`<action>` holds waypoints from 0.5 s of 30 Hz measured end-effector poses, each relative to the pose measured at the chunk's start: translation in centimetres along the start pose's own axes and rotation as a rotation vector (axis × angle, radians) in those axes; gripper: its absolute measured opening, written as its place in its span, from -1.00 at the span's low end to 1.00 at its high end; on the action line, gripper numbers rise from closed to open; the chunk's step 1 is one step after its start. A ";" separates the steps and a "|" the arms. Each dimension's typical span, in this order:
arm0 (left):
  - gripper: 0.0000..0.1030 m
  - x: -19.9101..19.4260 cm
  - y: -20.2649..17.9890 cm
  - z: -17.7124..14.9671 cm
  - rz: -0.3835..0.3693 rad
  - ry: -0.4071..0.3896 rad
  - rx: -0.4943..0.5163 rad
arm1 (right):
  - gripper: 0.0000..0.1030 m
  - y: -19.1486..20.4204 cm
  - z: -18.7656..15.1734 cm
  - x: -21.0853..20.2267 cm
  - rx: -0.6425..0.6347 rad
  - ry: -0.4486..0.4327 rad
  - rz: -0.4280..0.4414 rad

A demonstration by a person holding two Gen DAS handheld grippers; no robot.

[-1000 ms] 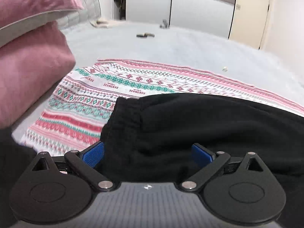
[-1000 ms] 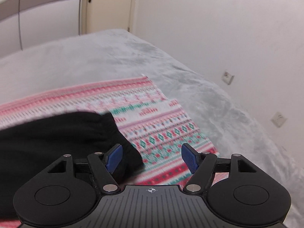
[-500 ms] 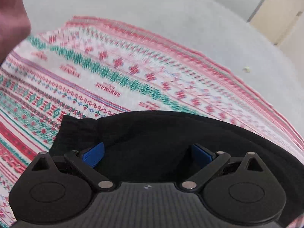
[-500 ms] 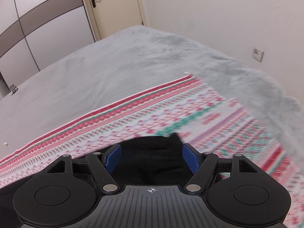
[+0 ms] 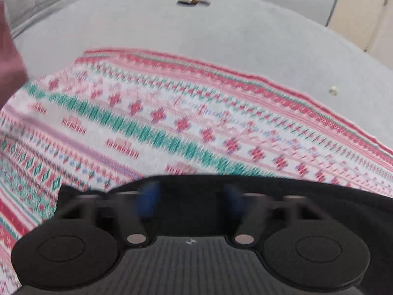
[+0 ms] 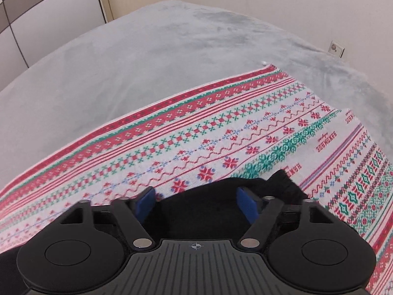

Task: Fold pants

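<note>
on the grey bed (image 6: 127, 56) lies a patterned cloth (image 6: 221, 132) in red, green and white bands, and on that cloth, toward six o'clock in both wrist views, rest the black pants (image 5: 191, 191). in the left view the left hand-held gripper (image 5: 190, 200) is blurred, its blue pads closing in with black fabric between them; whether they already press on the pants cannot be told. a folded edge of the pants runs across from nine to three o'clock just past the fingers. in the right view the right hand-held gripper (image 6: 196, 202) has its jaws closing too, the blue pads apart, with a bunched end of the pants between them and a corner of fabric poking out at about two o'clock. a pink pillow (image 5: 9, 56) shows at nine o'clock in the left view, and a small dark object (image 5: 194, 2) lies far off on the bed at twelve o'clock.
</note>
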State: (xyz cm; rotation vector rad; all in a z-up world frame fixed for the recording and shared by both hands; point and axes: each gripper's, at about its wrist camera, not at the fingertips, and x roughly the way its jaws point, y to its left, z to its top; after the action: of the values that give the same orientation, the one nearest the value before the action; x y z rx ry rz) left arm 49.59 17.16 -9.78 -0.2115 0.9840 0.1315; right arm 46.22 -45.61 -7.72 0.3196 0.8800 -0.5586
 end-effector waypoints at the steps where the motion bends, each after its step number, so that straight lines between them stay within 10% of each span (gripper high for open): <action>1: -0.92 0.1 0.1 0.1 0.013 0.009 0.002 | -0.11 0.0 0.0 0.2 -0.004 -0.012 -0.011; 4: -0.93 0.0 0.3 0.2 -0.004 0.013 0.005 | -0.88 -0.7 0.2 0.3 0.008 -0.027 -0.037; 10: -0.92 -0.9 2.8 0.1 -0.100 0.025 -0.077 | -0.99 -2.0 0.0 -1.5 0.054 -0.069 0.016; 15: -0.43 -0.5 3.4 0.0 -0.179 0.054 -0.120 | -0.99 -2.3 -0.1 -3.4 0.044 -0.101 0.047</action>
State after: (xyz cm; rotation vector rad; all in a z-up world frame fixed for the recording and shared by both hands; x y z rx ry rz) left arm 48.63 20.47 -9.76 -0.4131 1.0070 0.0212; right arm 43.11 -46.28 -5.18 0.3485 0.7617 -0.5460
